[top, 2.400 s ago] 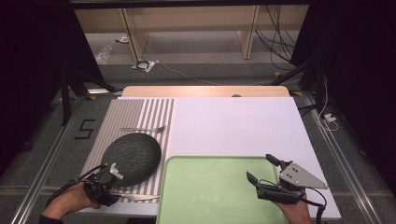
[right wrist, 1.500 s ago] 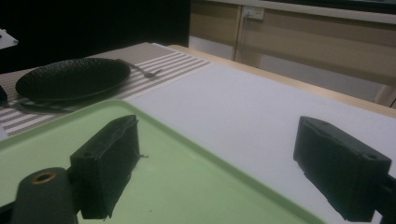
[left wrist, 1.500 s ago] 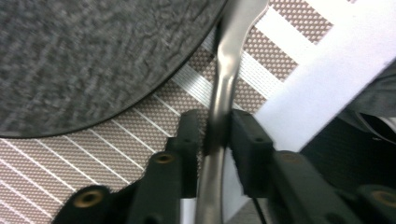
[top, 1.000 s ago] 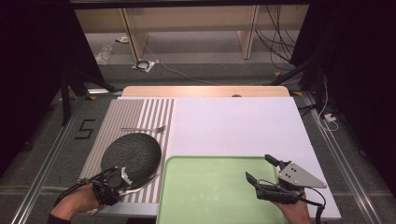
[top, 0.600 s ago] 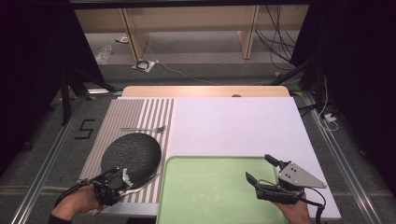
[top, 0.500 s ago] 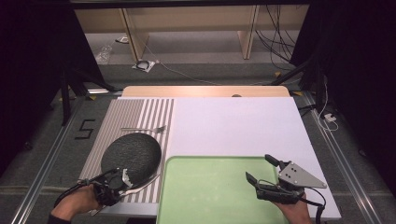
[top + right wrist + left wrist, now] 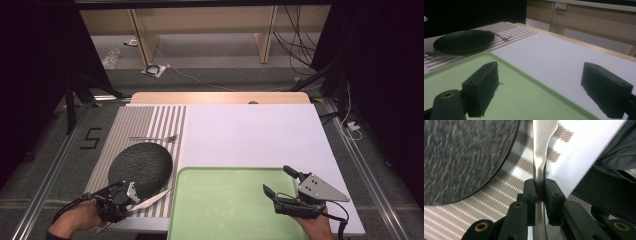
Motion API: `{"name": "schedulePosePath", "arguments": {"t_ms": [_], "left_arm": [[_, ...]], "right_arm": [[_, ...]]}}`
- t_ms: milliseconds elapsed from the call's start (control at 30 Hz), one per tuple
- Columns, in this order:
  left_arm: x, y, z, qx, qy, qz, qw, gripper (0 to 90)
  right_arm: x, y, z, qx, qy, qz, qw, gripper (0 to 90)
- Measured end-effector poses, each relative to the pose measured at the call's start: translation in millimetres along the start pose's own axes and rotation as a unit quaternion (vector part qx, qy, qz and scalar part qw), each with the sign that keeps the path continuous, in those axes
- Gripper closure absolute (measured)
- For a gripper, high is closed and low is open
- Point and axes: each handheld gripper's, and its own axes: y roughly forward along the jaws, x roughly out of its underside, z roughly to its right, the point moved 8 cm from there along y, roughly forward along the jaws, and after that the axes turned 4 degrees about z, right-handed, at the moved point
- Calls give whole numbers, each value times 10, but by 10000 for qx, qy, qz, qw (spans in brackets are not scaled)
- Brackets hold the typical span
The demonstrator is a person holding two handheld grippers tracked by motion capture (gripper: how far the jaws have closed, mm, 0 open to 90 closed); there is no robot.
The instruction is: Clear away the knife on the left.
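My left gripper (image 7: pixel 129 198) is shut on a silver knife (image 7: pixel 151 199) at the near left corner of the table. The blade points right, low over a striped placemat (image 7: pixel 150 125), just in front of a black plate (image 7: pixel 140 167). In the left gripper view the pads (image 7: pixel 539 192) pinch the knife (image 7: pixel 541 150) at its narrow neck, with the plate (image 7: pixel 461 157) on the left. My right gripper (image 7: pixel 283 182) hovers open over the near right of a green tray (image 7: pixel 225 205), nothing between its jaws (image 7: pixel 539 92).
A fork (image 7: pixel 153 138) lies on the placemat beyond the plate. A white mat (image 7: pixel 250 135) covers the middle and right of the table. The right gripper view shows the tray (image 7: pixel 524 97), the plate (image 7: pixel 464 41) and the fork (image 7: pixel 502 37) farther off.
The left hand has drawn back slightly toward the near edge and right, carrying the knife off the plate's near rim. Over the last second almost nothing has moved. The right gripper is still.
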Motion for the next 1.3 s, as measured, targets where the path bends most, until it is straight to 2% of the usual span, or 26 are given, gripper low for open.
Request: {"name": "schedulePosePath", "arguments": {"t_ms": [100, 133, 167, 267, 300, 333, 433, 533, 767, 933, 1033, 1300], "left_arm": [[-60, -26, 37, -11, 48, 121, 9999, 800], [-112, -46, 69, 31, 68, 262, 9996, 800], [-112, -46, 69, 31, 68, 262, 9996, 800], [-223, -75, 101, 22, -65, 548, 9985, 800], [-282, -86, 120, 61, -6, 663, 9978, 800], [-282, -86, 120, 61, -6, 663, 9978, 800], [-395, -99, 179, 218, -69, 976, 9950, 800], [-526, -110, 191, 246, -354, 1253, 9912, 800], [-640, -104, 230, 374, -543, 1365, 9884, 800], [-760, -115, 322, 500, -442, 1420, 9876, 800], [-806, -137, 365, 480, -328, 1402, 9884, 800], [-949, -187, 434, 508, -204, 1420, 9883, 800]], "right_arm": [[0, 0, -1, -4, 1, 1, 10000, 155], [1, 2, -2, -8, 7, 4, 10000, 155], [2, 0, -2, -4, 4, -3, 10000, 155], [0, -1, -1, -1, -2, -1, 10000, 155], [2, -1, -2, -4, 0, -3, 10000, 155], [2, -1, -2, -4, 0, -3, 10000, 155], [2, 1, -5, -10, 0, -7, 10000, 155], [2, -1, -4, -8, -10, -7, 10000, 155], [4, 0, -3, -12, 10, -9, 10000, 155], [4, 3, -4, -10, 10, -9, 10000, 155], [4, 2, -2, -7, 27, -8, 10000, 155], [3, 3, 1, -5, 28, 5, 10000, 155]]}}
